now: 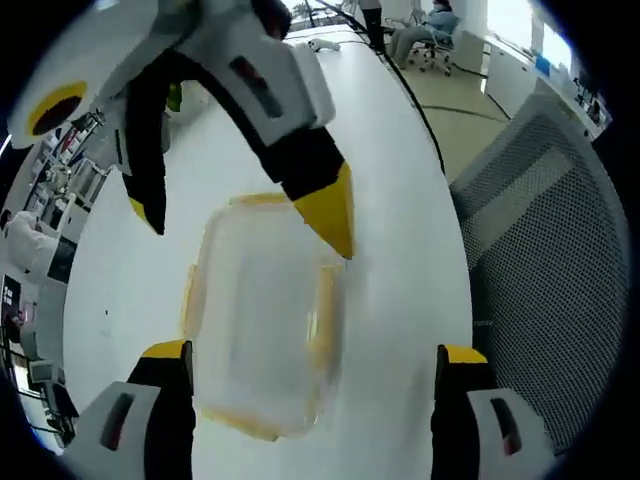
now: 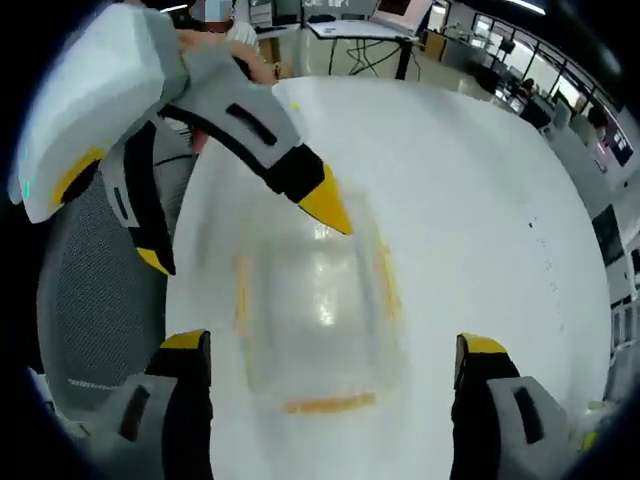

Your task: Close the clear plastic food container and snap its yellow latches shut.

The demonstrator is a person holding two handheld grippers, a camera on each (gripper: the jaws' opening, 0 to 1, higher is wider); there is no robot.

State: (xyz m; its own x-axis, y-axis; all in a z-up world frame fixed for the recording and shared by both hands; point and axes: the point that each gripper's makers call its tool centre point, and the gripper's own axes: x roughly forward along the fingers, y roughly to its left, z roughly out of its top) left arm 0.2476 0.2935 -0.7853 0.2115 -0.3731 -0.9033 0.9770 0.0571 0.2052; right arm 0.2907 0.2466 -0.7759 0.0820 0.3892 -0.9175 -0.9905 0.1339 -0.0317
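I see the container [image 1: 262, 320] on the white table [image 1: 400, 200], lid seemingly on; latches [image 2: 330, 404] too blurred to judge. Both my grippers, left [image 1: 315, 360] and right [image 2: 335, 355], hover above it, jaws spread, holding nothing

Both views look down, opposite sides, near shared container [image 1: 262, 320] [image 2: 315, 305]

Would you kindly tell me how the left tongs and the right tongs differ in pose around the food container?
The left tongs and the right tongs face each other from opposite ends of the clear food container. In the right gripper view, one left-tongs tip hangs over the middle of its far end. In the left gripper view, one right-tongs tip hangs over a far corner. Shared: both are wide open and yellow-tipped, neither closed on the container.
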